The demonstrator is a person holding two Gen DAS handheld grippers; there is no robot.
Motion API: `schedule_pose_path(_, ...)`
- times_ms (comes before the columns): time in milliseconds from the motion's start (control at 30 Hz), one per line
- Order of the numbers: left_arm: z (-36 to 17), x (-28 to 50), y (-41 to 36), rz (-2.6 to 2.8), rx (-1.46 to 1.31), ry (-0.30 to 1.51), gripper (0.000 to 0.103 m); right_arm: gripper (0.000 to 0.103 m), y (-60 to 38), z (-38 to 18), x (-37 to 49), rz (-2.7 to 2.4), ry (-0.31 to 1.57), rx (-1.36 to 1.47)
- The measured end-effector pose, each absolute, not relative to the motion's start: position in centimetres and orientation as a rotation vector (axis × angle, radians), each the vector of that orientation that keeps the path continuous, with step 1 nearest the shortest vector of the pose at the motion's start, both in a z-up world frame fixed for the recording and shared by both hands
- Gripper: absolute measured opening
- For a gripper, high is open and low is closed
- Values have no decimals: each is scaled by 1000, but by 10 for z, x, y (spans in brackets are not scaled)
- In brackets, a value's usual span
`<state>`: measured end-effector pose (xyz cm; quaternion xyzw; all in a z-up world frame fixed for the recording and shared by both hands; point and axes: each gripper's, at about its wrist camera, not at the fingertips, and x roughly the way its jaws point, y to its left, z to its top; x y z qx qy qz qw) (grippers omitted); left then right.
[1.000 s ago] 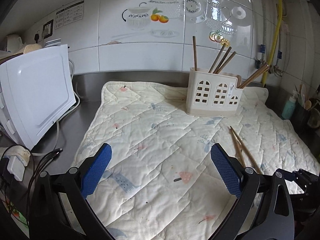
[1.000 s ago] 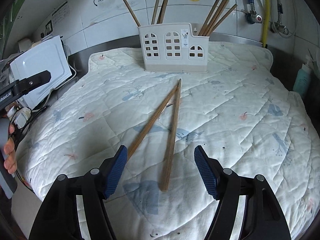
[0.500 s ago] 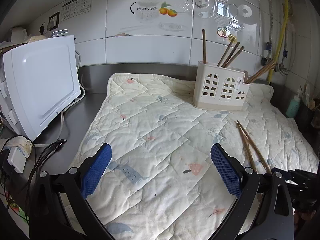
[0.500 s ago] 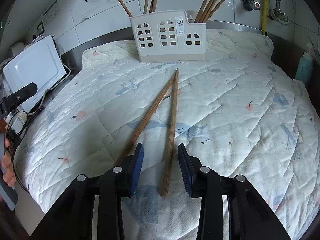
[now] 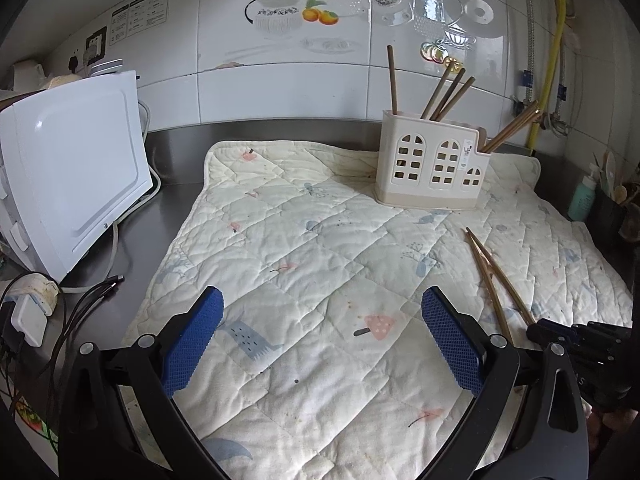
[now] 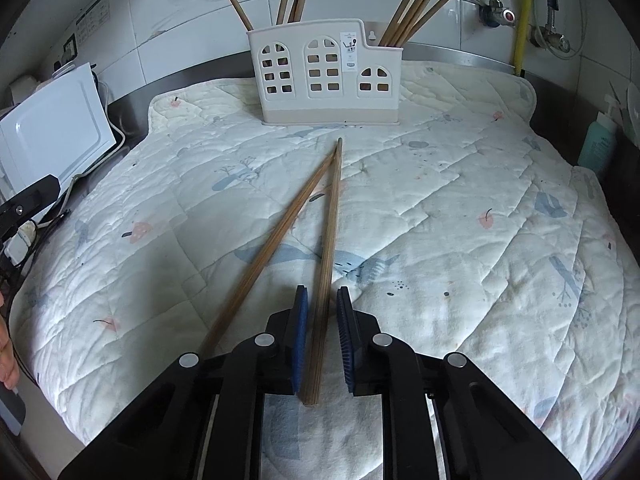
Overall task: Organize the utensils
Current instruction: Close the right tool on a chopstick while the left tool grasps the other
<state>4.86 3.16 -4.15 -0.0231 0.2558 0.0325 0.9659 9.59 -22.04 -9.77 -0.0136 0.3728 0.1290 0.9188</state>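
Two wooden chopsticks lie in a narrow V on the quilted mat (image 6: 460, 208), tips meeting toward the holder. My right gripper (image 6: 322, 300) straddles the near end of the right chopstick (image 6: 330, 232); its blue pads stand close on each side with a small gap, so it is nearly closed but not clamped. The left chopstick (image 6: 272, 248) lies outside the jaws. The cream utensil holder (image 6: 326, 76) at the back of the mat holds several chopsticks. My left gripper (image 5: 320, 320) is wide open and empty above the mat; both chopsticks (image 5: 492, 280) lie to its right.
A white appliance (image 5: 68, 184) with cables and a plug stands left of the mat on the steel counter. A teal bottle (image 6: 598, 144) and a dark utensil pot (image 5: 612, 216) stand at the right. The tiled wall carries pipes and a tap (image 6: 500, 16).
My right gripper has moved forward and lower over the right chopstick and its jaws have closed from wide to a narrow gap around it. The left gripper has shifted slightly and stayed open.
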Motion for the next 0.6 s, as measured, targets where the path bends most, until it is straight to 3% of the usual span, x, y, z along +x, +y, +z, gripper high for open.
schedule_pose_path(100,-42,48,27,56,-35,521,98,8,-221,-98,95,257,763,-37)
schedule_pose_path(600,-60,45,-33,-117,5,585,98,6,-250,-81,84,244,708,12)
